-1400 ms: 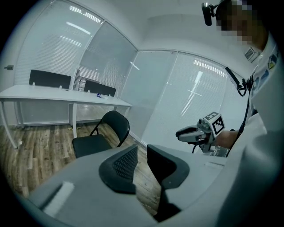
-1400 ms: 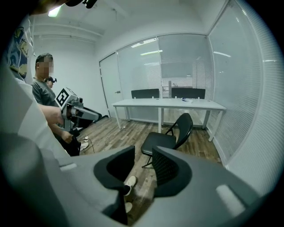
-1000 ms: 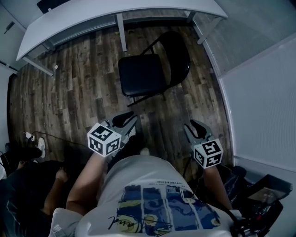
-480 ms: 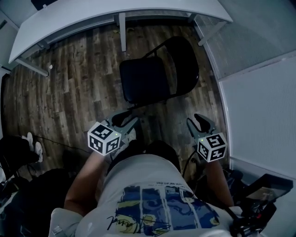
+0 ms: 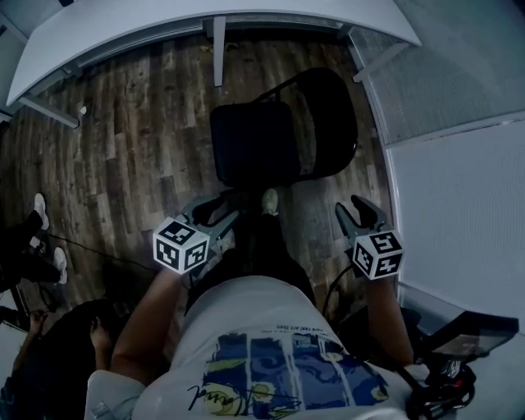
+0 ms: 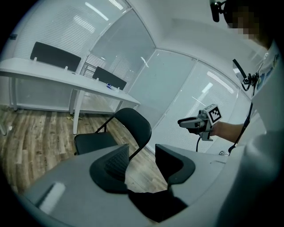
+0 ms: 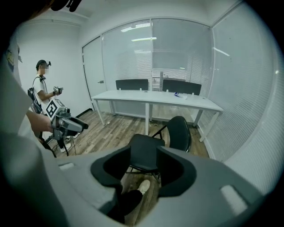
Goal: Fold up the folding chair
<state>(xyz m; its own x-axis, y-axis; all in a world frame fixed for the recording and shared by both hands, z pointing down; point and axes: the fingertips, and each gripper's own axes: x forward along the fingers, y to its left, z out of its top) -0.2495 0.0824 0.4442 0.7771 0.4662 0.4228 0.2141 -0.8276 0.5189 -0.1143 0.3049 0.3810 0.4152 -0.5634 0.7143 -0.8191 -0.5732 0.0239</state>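
A black folding chair (image 5: 254, 143) stands unfolded on the wood floor just ahead of me, its backrest (image 5: 332, 123) to the right. My left gripper (image 5: 215, 207) hovers short of the seat's near edge. Its jaws are opening and nothing is between them. My right gripper (image 5: 361, 212) hangs near the backrest side, clear of the chair. Its jaws are also opening, with nothing between them. In the left gripper view, the chair (image 6: 95, 142) lies beyond the gripper (image 6: 141, 155). In the right gripper view, the seat (image 7: 146, 153) shows through the gap of the gripper (image 7: 144, 162).
A long white table (image 5: 205, 25) runs behind the chair, and a glass wall with blinds (image 5: 459, 164) closes the right side. Another person (image 7: 42, 95) stands at the left. My shoe (image 5: 269, 201) is planted just before the seat. A cable trails on the floor at left.
I have stepped closer to the chair, one foot now forward by the seat. Both grippers have moved toward the chair, and their jaws stand wider.
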